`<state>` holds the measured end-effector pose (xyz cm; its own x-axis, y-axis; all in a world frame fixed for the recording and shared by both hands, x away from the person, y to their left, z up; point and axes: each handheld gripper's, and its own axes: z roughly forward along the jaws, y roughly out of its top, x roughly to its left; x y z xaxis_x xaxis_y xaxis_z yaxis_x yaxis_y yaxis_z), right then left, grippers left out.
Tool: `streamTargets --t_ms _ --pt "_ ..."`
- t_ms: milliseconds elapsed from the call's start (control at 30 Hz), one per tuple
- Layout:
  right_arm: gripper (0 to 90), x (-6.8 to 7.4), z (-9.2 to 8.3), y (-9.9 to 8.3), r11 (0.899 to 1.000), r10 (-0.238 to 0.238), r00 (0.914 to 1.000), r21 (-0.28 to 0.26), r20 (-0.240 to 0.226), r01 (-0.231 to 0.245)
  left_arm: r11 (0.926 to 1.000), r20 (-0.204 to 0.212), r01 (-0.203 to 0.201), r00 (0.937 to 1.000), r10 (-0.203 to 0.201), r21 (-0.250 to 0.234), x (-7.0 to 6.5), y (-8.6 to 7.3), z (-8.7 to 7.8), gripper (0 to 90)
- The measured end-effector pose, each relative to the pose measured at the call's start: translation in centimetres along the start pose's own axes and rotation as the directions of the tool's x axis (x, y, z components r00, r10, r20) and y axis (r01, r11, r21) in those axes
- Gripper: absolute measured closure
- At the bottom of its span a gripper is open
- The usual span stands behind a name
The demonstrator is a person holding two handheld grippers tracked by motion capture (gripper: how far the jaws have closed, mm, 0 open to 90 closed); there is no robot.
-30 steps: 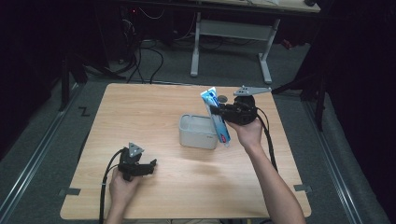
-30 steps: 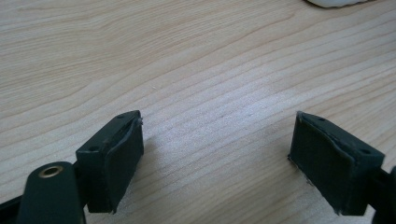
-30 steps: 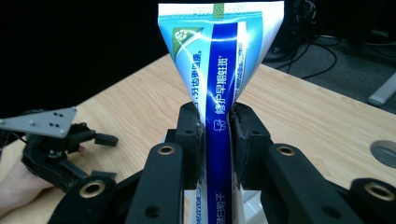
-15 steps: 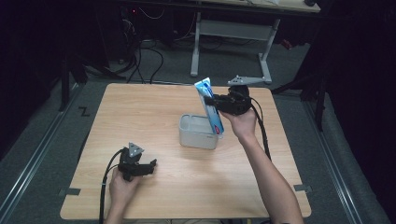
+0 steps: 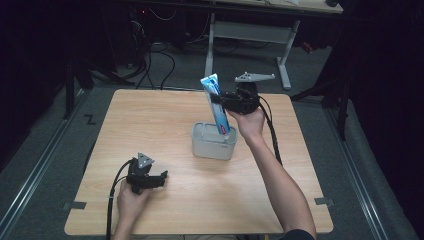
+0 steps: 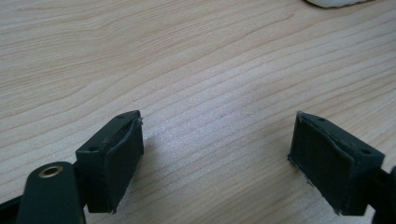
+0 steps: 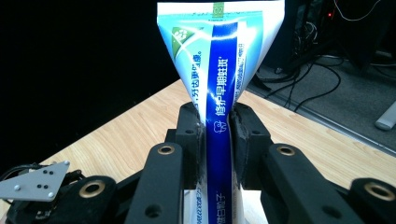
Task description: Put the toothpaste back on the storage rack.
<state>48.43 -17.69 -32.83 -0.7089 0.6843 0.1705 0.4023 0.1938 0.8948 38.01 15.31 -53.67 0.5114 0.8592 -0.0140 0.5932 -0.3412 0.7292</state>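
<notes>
A blue and white toothpaste tube (image 5: 216,104) stands nearly upright with its lower end inside a small grey rectangular bin (image 5: 214,141) near the table's middle. My right gripper (image 5: 216,98) is shut on the tube's upper part; in the right gripper view the two black pads squeeze the toothpaste tube (image 7: 219,93) from both sides. My left gripper (image 5: 161,178) rests low on the table at the front left, jaws wide apart, and the left gripper view has its fingers (image 6: 114,158) over bare wood with nothing between them.
The wooden table (image 5: 150,120) has bare room left of the bin and along the front. A white desk frame (image 5: 250,35) and cables lie on the floor behind the table. The other hand's gripper (image 7: 37,186) appears low left in the right gripper view.
My right gripper has swung the toothpaste tube from lying across the bin to nearly upright, its lower end now down in the bin. The left gripper has stayed still.
</notes>
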Motion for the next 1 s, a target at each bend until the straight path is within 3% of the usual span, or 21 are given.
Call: streamTargets --t_ms 133,367,1000 --pt "74.6 0.0 0.9 0.0 1.0 0.008 1.0 -0.003 0.002 -0.008 1.0 0.0 -0.002 1.0 0.002 0.0 0.0 0.0 0.0 17.6" --pt "74.5 0.3 2.5 -0.6 0.999 -0.021 0.9994 0.028 0.026 0.02 1.0 0.0 -0.001 1.0 0.001 0.0 0.0 0.0 0.0 17.7" --pt "74.4 0.2 4.1 -3.5 0.998 -0.01 0.9994 0.064 0.034 0.008 1.0 0.001 0.0 1.0 0.0 -0.002 0.0 0.0 0.0 17.7"
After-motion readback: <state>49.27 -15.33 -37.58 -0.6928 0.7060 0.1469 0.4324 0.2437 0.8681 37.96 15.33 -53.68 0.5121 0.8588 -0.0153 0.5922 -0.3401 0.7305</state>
